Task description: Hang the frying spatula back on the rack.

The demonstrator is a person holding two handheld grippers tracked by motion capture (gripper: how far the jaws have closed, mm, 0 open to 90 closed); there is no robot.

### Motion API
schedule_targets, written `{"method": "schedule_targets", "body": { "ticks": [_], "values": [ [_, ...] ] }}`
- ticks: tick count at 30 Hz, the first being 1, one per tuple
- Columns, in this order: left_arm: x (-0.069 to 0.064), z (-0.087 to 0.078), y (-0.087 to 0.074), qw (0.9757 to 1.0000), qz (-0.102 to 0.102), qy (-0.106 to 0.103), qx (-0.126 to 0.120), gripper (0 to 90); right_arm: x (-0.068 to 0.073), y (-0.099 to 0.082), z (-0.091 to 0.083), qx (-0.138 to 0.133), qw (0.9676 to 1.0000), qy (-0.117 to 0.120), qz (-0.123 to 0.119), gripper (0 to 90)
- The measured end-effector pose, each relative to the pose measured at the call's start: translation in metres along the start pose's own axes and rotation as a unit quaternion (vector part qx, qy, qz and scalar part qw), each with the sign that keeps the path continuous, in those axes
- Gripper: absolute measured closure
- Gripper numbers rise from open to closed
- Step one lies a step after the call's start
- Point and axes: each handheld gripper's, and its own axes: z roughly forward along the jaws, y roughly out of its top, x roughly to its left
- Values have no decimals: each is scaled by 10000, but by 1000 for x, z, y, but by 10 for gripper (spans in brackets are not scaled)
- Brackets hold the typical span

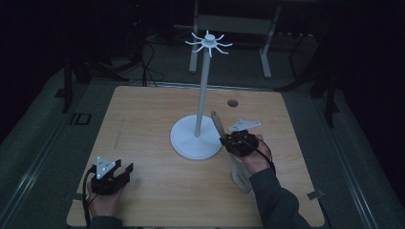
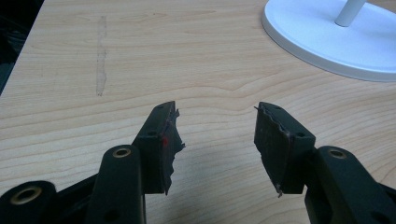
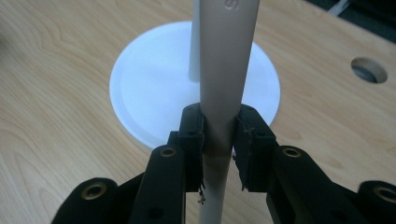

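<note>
Right gripper [image 3: 218, 140] was clamped on a pale utensil handle [image 3: 227, 70] just right of the white stand [image 1: 197, 138]; the handle's hole likely needed lifting level with a hook on the hook crown [image 1: 208, 42] and keeping steady. Left gripper [image 2: 215, 140] sat released, holding nothing, well left of the stand. The wooden table [image 1: 143, 119] was bare otherwise, and the room behind the stand was dark.

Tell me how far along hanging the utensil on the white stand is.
Done: the right gripper is shut on the pale long-handled utensil beside the white stand's round base. In hand: carrying it. Left: getting it onto a hook of the white hook ring atop the pole. The left gripper rests open, empty.
</note>
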Motion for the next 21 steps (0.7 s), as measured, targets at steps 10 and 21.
{"method": "schedule_targets", "body": {
  "ticks": [10,21],
  "values": [
    [0,0,0,10000,2,4,-4,492,2,7,-12,-495,9988,-67,-12,740],
    [0,0,0,10000,18,6,-2,491,3,18,-24,-946,9955,-106,-40,740]
  ]
}}
